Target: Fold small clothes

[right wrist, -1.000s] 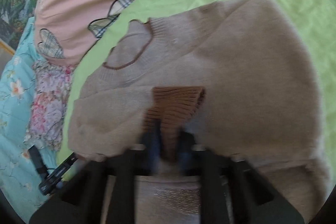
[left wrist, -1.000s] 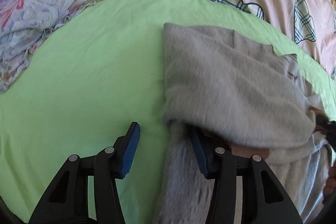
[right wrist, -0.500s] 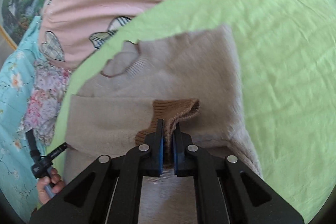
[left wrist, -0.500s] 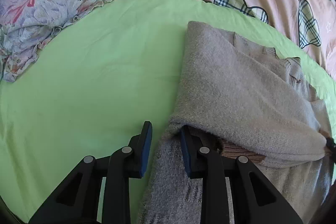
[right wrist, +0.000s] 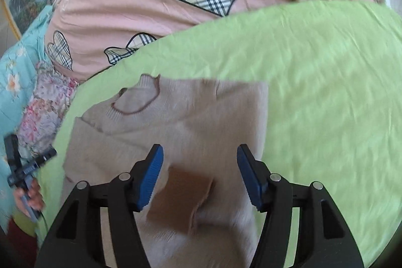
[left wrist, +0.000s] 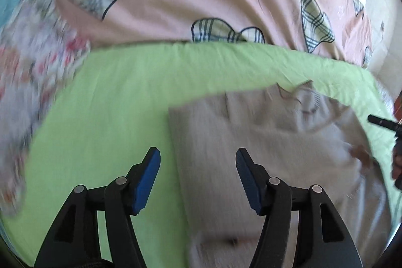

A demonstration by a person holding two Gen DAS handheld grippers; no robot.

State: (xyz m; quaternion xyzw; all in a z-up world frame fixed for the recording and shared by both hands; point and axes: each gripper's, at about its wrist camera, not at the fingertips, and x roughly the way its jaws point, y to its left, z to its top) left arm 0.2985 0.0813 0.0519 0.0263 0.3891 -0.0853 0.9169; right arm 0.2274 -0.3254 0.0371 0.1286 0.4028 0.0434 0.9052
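The left gripper [left wrist: 198,160] hangs above the bed with its jaws opening, the blue pads [left wrist: 148,173] wide apart and gripping nothing. Beneath the gap lies the left edge of the beige sweater [left wrist: 263,142]: the left pad stands over bare cloth, the right pad over the knit, and neither touches it.

The right gripper [right wrist: 199,157] is likewise parting its jaws, with nothing pinched between the blue pads [right wrist: 150,175]. Straight below the gap the brown cuff [right wrist: 181,195] of a folded-in sleeve rests flat on the body of the sweater [right wrist: 201,117], free of both pads. The sweater's right edge runs under the right pad.

The sweater lies flat on the green sheet [right wrist: 314,92], with both sleeves turned inward so the sides run straight. Its neckline, trimmed in brown, points away from the cameras toward the pink quilt [right wrist: 150,4] with plaid hearts. In the left view the same green sheet [left wrist: 100,117] spreads out to the left of the garment, blurred, with a floral pillow [left wrist: 32,82] beyond it.

At the left edge of the right view, a hand [right wrist: 27,195] holds the handle of the other tool beside the sheet.
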